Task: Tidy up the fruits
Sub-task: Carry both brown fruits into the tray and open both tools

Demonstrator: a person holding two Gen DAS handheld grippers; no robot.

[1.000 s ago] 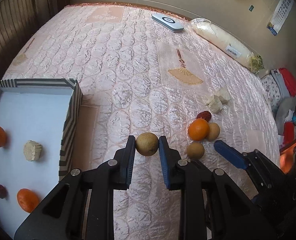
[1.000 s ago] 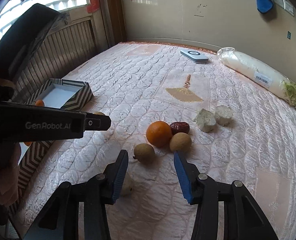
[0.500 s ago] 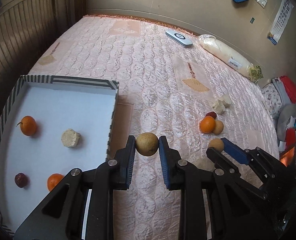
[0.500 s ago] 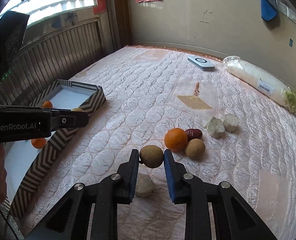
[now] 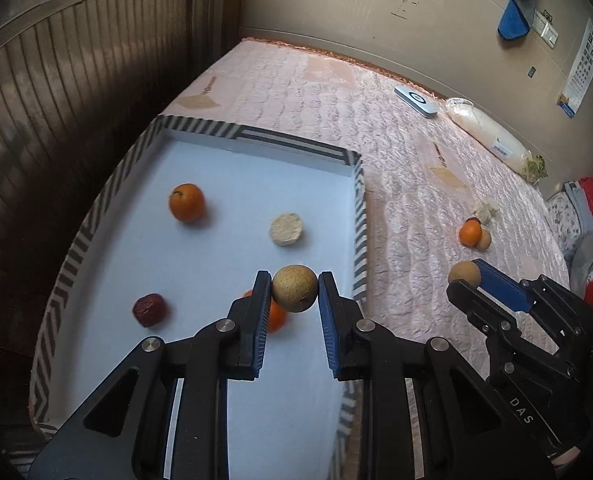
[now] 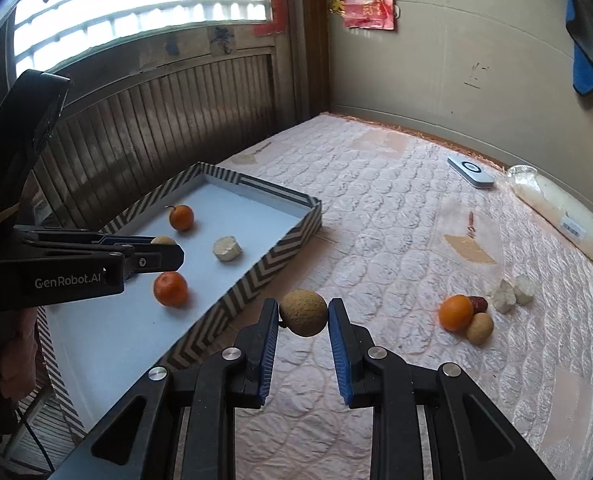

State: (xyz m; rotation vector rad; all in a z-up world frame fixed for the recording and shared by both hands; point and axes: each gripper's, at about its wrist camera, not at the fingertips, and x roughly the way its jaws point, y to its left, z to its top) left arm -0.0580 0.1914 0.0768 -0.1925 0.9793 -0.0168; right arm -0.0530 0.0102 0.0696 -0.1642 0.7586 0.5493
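Observation:
My left gripper (image 5: 295,289) is shut on a round brown fruit (image 5: 295,288) and hangs over the striped tray (image 5: 288,142). On the tray's white floor lie an orange (image 5: 187,202), a pale cut chunk (image 5: 285,229), a dark red date (image 5: 148,309) and a second orange (image 5: 277,317) half hidden behind my fingers. My right gripper (image 6: 303,313) is shut on another brown fruit (image 6: 303,312), above the quilt just right of the tray's near wall (image 6: 256,276). On the quilt remain an orange (image 6: 455,312), a date (image 6: 478,302), a brown fruit (image 6: 480,328) and pale chunks (image 6: 512,290).
A pink quilted bed (image 6: 396,216) carries everything. A flat white device (image 6: 470,171) and a long bagged vegetable (image 6: 560,212) lie near the far wall. Dark slatted wood panelling (image 6: 156,128) runs along the left edge. Clothes and bags (image 5: 588,216) lie off the bed's right side.
The left gripper carried its brown fruit leftward from the quilt to above the tray. The right gripper shut on a brown fruit, lifted it and moved toward the tray.

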